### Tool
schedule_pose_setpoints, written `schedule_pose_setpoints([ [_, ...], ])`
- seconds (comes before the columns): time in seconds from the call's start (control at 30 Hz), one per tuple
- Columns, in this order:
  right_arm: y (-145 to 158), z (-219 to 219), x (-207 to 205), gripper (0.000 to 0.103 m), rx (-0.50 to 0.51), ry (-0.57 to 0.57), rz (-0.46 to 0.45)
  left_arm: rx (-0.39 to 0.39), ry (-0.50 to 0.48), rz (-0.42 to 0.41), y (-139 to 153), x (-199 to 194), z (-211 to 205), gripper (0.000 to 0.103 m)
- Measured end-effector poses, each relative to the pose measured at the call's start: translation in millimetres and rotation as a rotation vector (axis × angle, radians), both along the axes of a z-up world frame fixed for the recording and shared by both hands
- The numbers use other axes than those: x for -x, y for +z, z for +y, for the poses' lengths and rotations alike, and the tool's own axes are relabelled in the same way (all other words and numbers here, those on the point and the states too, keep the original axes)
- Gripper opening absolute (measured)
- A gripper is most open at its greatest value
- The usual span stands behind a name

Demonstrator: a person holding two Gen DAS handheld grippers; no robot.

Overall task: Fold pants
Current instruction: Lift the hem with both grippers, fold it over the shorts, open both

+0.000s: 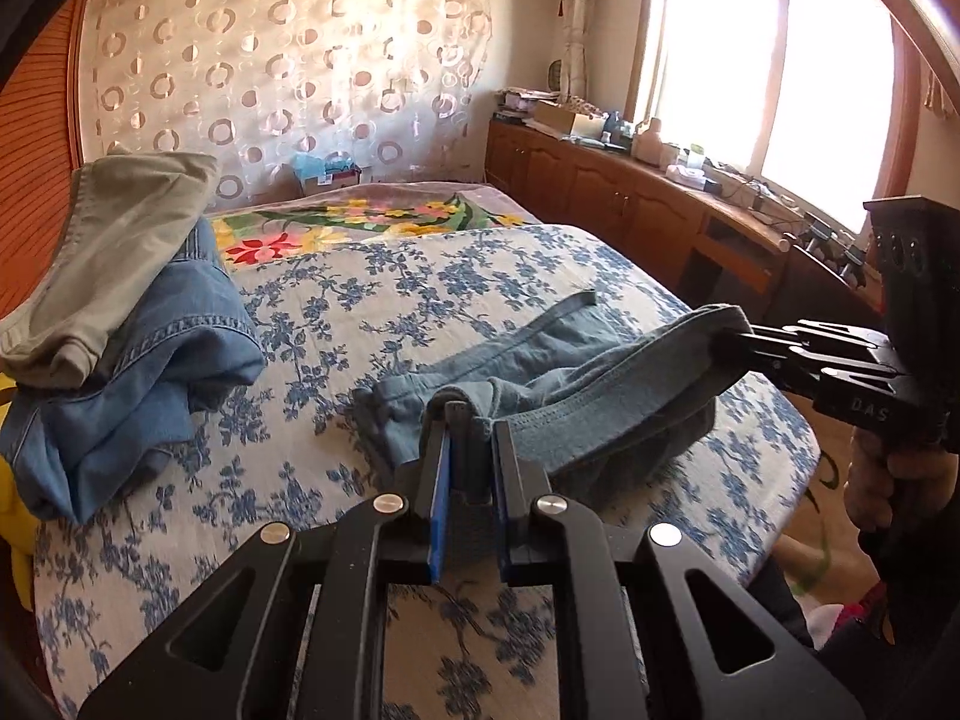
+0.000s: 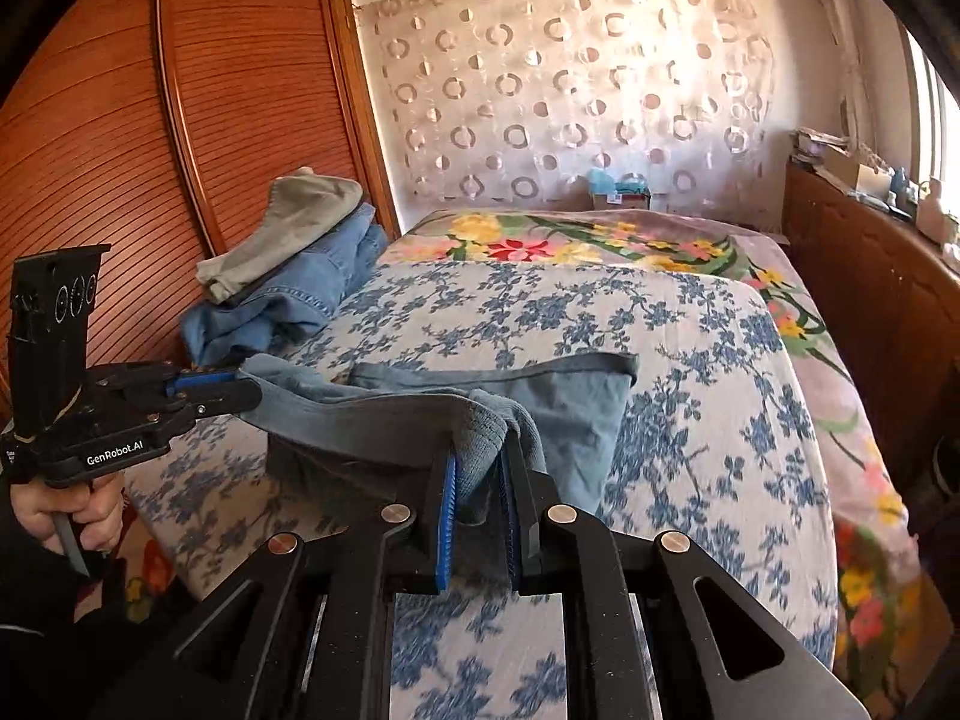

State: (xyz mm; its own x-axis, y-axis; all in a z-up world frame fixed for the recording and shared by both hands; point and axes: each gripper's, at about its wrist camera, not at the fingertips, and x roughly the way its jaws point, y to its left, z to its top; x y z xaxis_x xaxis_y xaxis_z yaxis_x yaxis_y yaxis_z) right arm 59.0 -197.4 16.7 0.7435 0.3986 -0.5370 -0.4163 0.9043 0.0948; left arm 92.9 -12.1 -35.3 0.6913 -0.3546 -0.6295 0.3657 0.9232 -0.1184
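Blue-grey pants [image 1: 540,384] hang stretched between two handheld grippers above a bed [image 2: 690,360] with a blue-flowered cover. The left gripper [image 1: 471,420] is clenched on one end of the waistband, the right gripper [image 2: 480,450] on the other, while the rest of the cloth trails onto the cover. A stack of folded jeans [image 2: 288,294] sits beside a wooden wardrobe [image 2: 150,120].

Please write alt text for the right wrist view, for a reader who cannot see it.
Two tools, right and left, each clamp the edge of grey-blue pants above a blue-flowered bed. Folded clothes sit at its far left, by a wooden wardrobe.
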Motion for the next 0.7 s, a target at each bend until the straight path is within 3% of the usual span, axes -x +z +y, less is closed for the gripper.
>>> schedule_pose_setpoints([
  [0.37, -4, 13, -42, 0.013, 0.035, -0.027, 0.024, -0.031, 0.035, 0.041, -14, -48, -2, 0.013],
  [0.7, -8, 18, -72, 0.013, 0.049, -0.049, 0.025, -0.047, 0.046, 0.046, -19, -69, -6, 0.013],
])
